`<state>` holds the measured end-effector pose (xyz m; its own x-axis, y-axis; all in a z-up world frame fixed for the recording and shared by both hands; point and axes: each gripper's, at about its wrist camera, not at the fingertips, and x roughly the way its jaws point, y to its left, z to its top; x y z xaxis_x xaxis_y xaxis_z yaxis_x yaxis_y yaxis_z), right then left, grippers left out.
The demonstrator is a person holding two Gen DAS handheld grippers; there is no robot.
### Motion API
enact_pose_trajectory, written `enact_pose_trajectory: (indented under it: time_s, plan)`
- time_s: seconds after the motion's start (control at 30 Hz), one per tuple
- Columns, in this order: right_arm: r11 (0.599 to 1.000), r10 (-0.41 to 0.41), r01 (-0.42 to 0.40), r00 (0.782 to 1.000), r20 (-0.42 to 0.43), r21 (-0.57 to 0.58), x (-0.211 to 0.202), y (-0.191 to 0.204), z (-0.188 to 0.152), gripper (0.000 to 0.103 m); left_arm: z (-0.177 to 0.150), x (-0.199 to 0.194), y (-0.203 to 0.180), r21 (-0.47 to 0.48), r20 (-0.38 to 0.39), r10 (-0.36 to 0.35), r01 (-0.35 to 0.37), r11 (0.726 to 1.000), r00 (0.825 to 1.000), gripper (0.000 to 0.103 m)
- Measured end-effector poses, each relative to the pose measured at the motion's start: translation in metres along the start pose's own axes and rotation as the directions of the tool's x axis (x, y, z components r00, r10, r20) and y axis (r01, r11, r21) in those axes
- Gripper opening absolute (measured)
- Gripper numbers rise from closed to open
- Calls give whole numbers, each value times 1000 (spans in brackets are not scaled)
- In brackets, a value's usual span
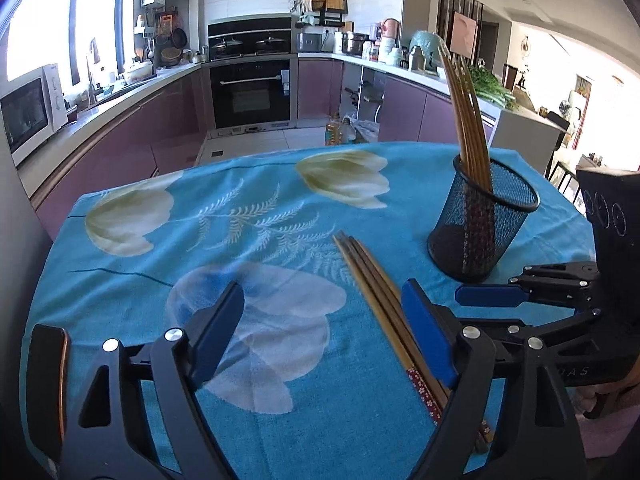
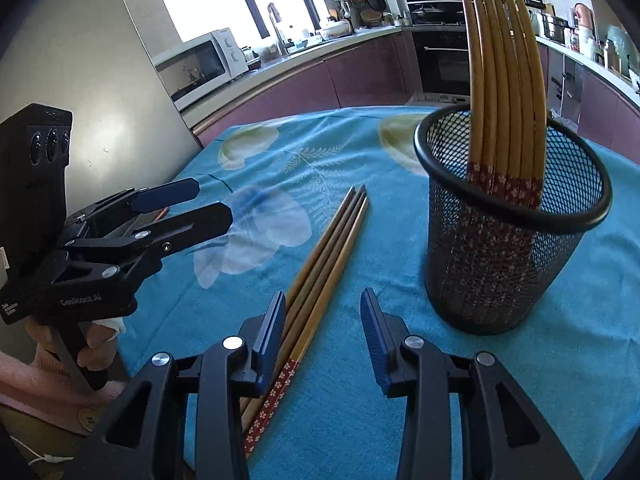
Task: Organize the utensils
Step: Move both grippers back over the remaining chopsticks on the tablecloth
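Loose chopsticks (image 2: 324, 252) bundled on surface (image 2: 360, 400) beside cup (image 2: 512, 240); left gripper (image 1: 324, 328) wide open, right gripper (image 2: 324, 336) part open, both empty; risk: off-centre pinch scattering bundle, tipping cup.

1. Four long brown wooden chopsticks (image 2: 320, 264) with red flowered ends lie side by side, flat on the worktop.
2. A black round wire-mesh holder (image 2: 508, 248) stands upright near them and holds several similar chopsticks (image 2: 504, 92).
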<state>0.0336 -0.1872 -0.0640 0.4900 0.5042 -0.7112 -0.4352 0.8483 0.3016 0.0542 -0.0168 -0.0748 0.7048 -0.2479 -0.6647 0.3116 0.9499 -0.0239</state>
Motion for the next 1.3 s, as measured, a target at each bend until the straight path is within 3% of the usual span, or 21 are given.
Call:
enact_pose_trajectory:
  time_s: [0.17, 0.37, 1.07, 1.3]
  plan:
    - [1000, -16, 16, 1000, -20, -5, 3, -1, -3, 37, -11, 20, -4, 14, -84, -9, 11, 1000, 996, 72]
    - [999, -36, 36, 999, -35, -18, 6, 0, -5, 37, -17, 33, -10, 31, -129, -33, 37, 999, 991, 67]
    - [993, -104, 101, 993, -48, -53, 7, -1, -6, 34, -16, 54, -22, 72, -181, -56, 70, 995, 982, 61]
    - [994, -103, 101, 994, -47, -50, 8, -2, -6, 34, -17, 55, -22, 67, -186, -72, 86, 994, 980, 51]
